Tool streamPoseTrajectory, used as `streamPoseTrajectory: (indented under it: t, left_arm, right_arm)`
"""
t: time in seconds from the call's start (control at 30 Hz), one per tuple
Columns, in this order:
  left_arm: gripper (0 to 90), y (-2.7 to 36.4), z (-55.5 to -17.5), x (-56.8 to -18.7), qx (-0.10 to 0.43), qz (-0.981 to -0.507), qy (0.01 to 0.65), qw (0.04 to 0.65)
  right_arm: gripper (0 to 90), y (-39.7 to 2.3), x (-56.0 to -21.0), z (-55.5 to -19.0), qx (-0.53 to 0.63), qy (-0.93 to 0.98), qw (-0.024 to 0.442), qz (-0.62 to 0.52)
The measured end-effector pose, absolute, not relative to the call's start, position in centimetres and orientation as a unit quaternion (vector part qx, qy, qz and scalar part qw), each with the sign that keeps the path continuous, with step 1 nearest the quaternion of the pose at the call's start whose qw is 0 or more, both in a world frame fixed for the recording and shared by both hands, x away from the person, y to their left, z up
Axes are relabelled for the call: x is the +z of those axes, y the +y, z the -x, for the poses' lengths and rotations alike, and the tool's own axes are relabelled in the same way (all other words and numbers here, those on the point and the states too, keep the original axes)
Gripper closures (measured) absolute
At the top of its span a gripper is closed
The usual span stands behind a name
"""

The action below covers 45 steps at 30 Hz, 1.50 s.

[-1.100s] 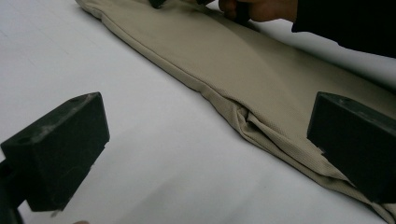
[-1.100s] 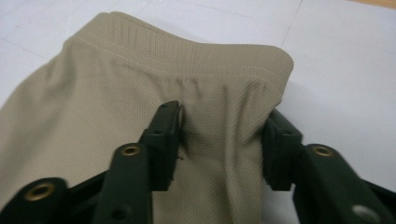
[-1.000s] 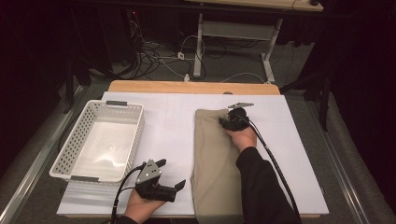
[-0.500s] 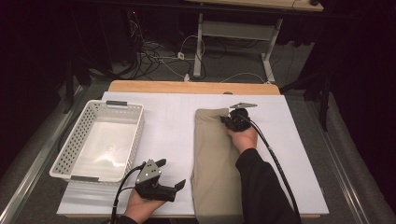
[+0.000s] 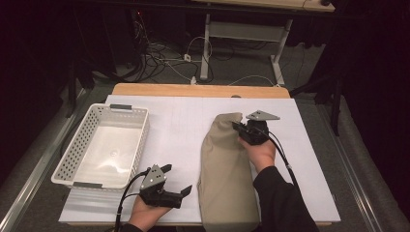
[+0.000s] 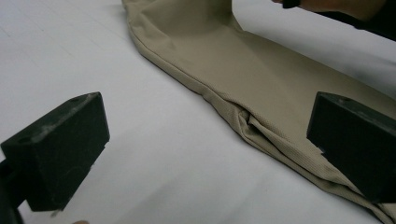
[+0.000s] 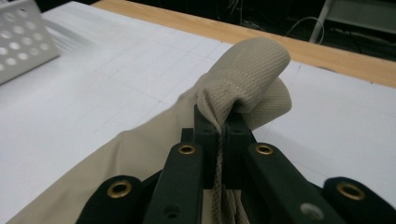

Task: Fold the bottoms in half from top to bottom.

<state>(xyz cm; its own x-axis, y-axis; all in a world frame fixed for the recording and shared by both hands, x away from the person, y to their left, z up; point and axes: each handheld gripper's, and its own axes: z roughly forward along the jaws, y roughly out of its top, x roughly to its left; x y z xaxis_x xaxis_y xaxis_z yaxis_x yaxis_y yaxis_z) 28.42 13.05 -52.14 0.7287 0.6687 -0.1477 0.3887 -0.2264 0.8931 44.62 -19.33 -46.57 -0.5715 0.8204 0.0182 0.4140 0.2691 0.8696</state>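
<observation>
A long beige cloth (image 5: 225, 179) lies lengthwise on the white table (image 5: 183, 121), right of centre. My right gripper (image 5: 238, 127) is shut on its far end, which is raised off the table. In the right gripper view the fabric (image 7: 247, 70) curls over the closed jaws of the right gripper (image 7: 219, 126) in a rounded fold. My left gripper (image 5: 178, 180) rests near the front edge, just left of the cloth, with its jaws wide apart. In the left gripper view the cloth's hemmed edge (image 6: 261, 70) runs past the open left gripper (image 6: 205, 144), untouched.
A white perforated basket (image 5: 72, 150) stands empty at the table's left side. A wooden strip (image 5: 198, 90) borders the far edge. Beyond the table are cables and desk legs on a dark floor.
My right gripper has closed on the cloth's far end and lifted it, bunching the fabric. The left gripper has stayed put.
</observation>
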Motion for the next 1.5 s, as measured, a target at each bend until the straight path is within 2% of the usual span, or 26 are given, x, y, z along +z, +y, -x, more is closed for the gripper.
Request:
streamPoseTrajectory:
  t: [0.27,0.53,0.93,1.2,1.5]
  left_arm:
    - [0.0,13.0,-28.5,-52.1,0.136,-0.772,0.344,0.517]
    - [0.0,13.1,-28.5,-52.2,0.135,-0.769,0.346,0.52]
    - [0.0,13.1,-28.5,-52.1,0.132,-0.772,0.342,0.52]
    - [0.0,13.0,-28.7,-52.1,0.126,-0.778,0.342,0.512]
    - [0.0,12.9,-28.6,-52.1,0.134,-0.777,0.348,0.507]
  right_arm:
    - [89.0,-19.9,-45.8,-39.6,0.466,0.767,0.239,-0.37]
    - [89.0,-20.8,-46.7,-34.8,0.492,0.765,0.226,-0.349]
    - [88.9,-22.0,-48.3,-32.5,0.501,0.767,0.209,-0.344]
    - [88.8,-22.8,-49.6,-29.7,0.503,0.772,0.182,-0.344]
    - [88.0,-24.0,-50.9,-27.5,0.465,0.798,0.173,-0.343]
